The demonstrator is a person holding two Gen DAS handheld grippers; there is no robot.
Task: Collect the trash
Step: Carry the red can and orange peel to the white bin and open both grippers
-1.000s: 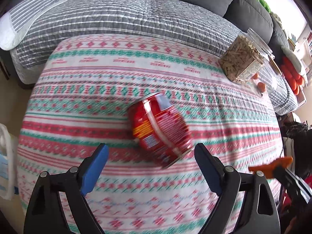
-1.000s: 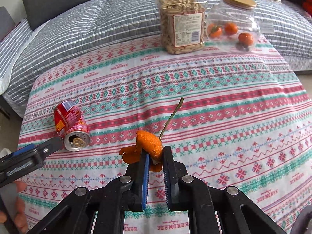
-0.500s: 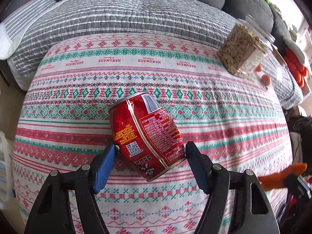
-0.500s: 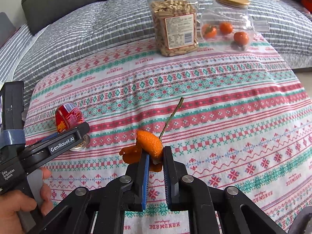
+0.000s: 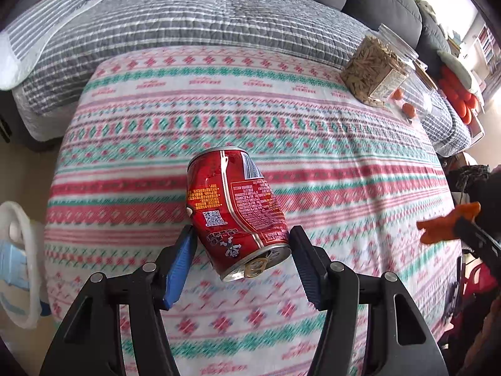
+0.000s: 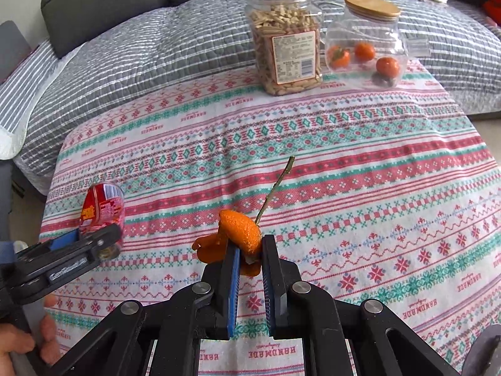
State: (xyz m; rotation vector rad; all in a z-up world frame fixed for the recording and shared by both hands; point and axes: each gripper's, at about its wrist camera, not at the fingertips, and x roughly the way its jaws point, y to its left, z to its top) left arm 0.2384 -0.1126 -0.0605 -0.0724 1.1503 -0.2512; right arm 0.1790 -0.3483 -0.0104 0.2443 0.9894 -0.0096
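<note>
A red drink can (image 5: pixel 235 213) sits tilted between my left gripper's (image 5: pixel 241 238) blue pads, its opened top toward the camera. The jaws are closing and both pads touch its sides. The can is sharp while the cloth behind it is blurred. In the right wrist view the red can (image 6: pixel 101 206) and the left gripper (image 6: pixel 94 244) are at the far left, with a hand below them. My right gripper (image 6: pixel 250 250) is shut on an orange peel (image 6: pixel 239 228) with a thin stem (image 6: pixel 275 188) sticking up. The peel (image 5: pixel 444 225) also shows at the right edge.
A patterned tablecloth (image 6: pixel 375 188) covers the table. At its far edge stand a clear jar of seeds (image 6: pixel 286 47) and a glass jar of tangerines (image 6: pixel 364 44) with a wooden lid. A grey quilted sofa (image 6: pixel 156 47) lies behind. A white container (image 5: pixel 18 266) is off the left edge.
My left gripper moved up to the can, narrowed its jaws around it and now has it between the pads, tilted more upright. The right gripper kept still with the peel.
</note>
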